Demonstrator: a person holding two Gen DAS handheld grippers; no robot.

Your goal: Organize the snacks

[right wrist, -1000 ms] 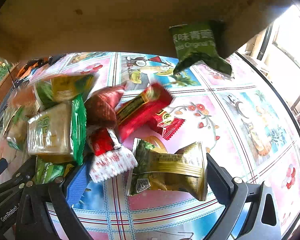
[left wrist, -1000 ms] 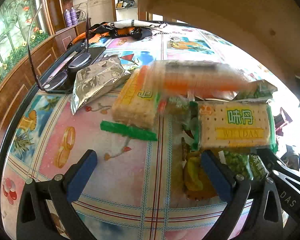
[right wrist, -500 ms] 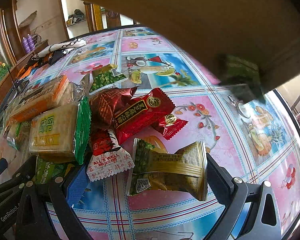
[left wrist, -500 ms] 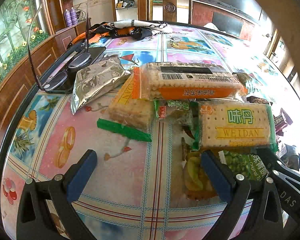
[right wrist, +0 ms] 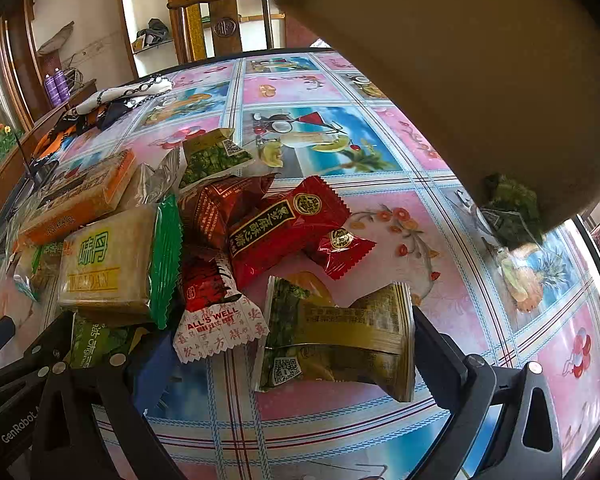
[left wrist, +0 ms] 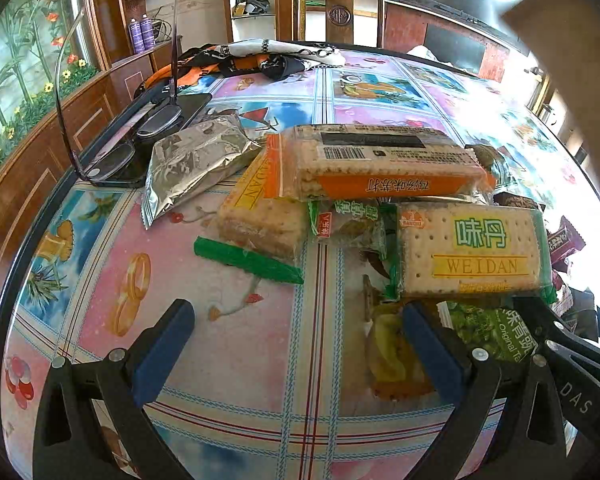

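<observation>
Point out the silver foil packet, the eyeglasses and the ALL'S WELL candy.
silver foil packet (left wrist: 196, 164), left wrist view, middle of the crinkled foil
eyeglasses (left wrist: 112, 160), left wrist view, nearer lens
ALL'S WELL candy (right wrist: 216, 320), right wrist view, white printed end

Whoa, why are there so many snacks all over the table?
Someone is sorting a snack pile on the patterned table, using two hand-held grippers. The left hand-held gripper and right hand-held gripper are both open, holding nothing. A gold-green packet lies between the right one's fingers.
</observation>
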